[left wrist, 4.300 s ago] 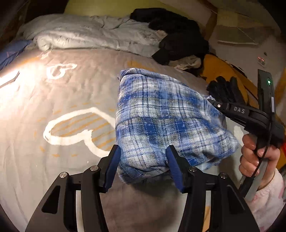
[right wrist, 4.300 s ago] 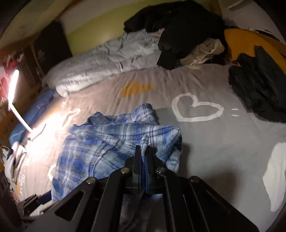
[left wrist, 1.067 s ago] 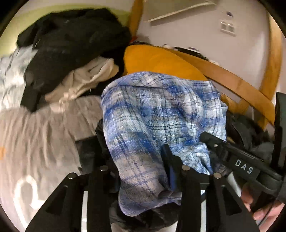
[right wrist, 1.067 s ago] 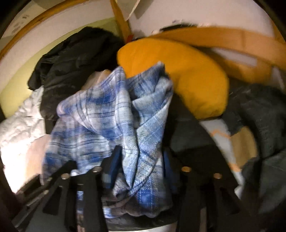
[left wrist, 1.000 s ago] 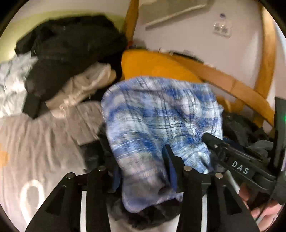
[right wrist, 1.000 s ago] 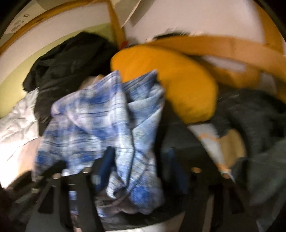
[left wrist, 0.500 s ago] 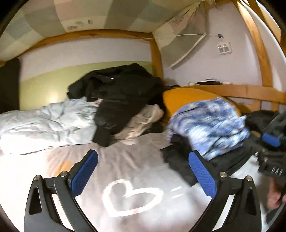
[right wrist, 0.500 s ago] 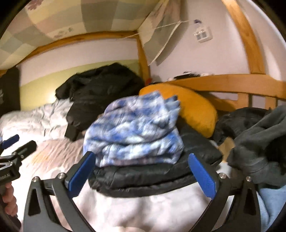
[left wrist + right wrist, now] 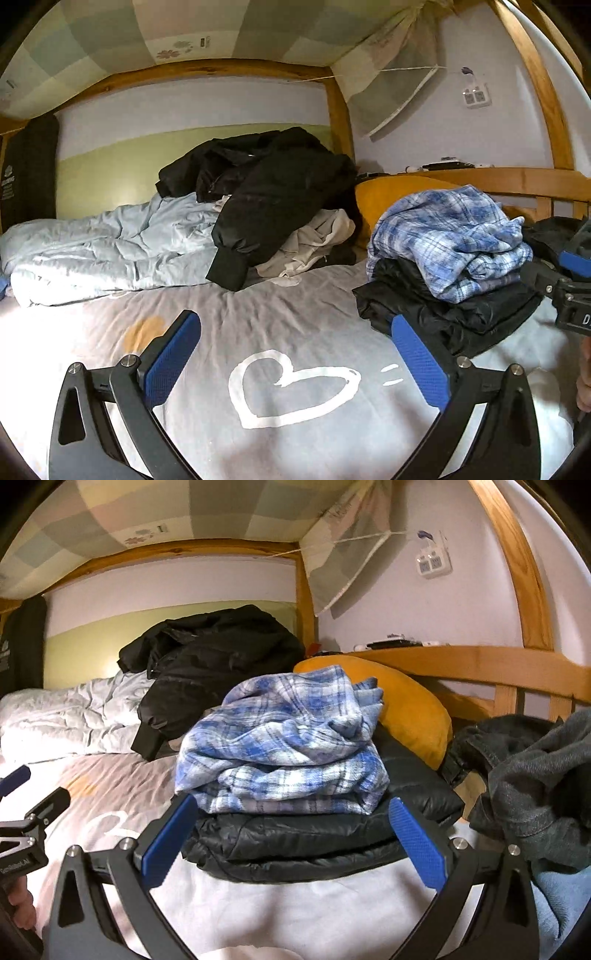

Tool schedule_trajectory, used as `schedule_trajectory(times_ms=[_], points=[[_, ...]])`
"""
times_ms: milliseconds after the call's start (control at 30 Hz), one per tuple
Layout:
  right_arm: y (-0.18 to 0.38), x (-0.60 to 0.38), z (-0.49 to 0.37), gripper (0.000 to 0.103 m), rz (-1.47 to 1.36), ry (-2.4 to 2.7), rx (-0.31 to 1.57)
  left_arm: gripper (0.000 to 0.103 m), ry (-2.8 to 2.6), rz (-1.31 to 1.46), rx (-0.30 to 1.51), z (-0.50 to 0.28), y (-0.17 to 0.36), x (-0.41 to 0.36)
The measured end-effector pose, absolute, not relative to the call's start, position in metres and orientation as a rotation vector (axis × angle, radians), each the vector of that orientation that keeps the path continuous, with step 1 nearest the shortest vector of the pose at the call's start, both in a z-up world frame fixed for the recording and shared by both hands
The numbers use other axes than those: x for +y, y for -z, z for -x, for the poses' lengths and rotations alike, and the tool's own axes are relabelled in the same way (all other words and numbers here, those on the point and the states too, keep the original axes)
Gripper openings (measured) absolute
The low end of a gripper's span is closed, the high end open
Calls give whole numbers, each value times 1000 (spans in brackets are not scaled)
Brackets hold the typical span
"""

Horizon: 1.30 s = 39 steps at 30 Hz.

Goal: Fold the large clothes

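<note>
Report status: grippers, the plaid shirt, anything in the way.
Left gripper and right gripper open, holding nothing. Plaid shirt folded, resting on folded black jacket. Unfolded black coat heaped behind; nothing blocking.

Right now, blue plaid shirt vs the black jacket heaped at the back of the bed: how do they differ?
The blue plaid shirt is folded into a compact bundle; the black jacket sprawls unfolded, one sleeve hanging down. The shirt sits atop a folded dark puffer garment near the orange pillow; the jacket lies over the pale quilt and a cream garment. The shirt is light and checked; the jacket is plain black. Neither is held.
</note>
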State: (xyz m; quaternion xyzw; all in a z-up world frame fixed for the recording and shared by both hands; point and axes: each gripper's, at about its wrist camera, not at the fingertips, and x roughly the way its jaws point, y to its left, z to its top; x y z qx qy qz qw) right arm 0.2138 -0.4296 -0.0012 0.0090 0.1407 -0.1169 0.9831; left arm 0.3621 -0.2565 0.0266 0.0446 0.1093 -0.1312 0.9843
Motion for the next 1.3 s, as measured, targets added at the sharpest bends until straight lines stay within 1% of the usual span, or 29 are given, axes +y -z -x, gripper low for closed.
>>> schedule_trajectory(times_ms=[433,1300], points=[[2,-417,-213,103,51,246,273,103,254,-64,224,-362,-27,-252],[3,-414,-212,103,60,242,277,103,257,-53,248,-367,-22,-254]])
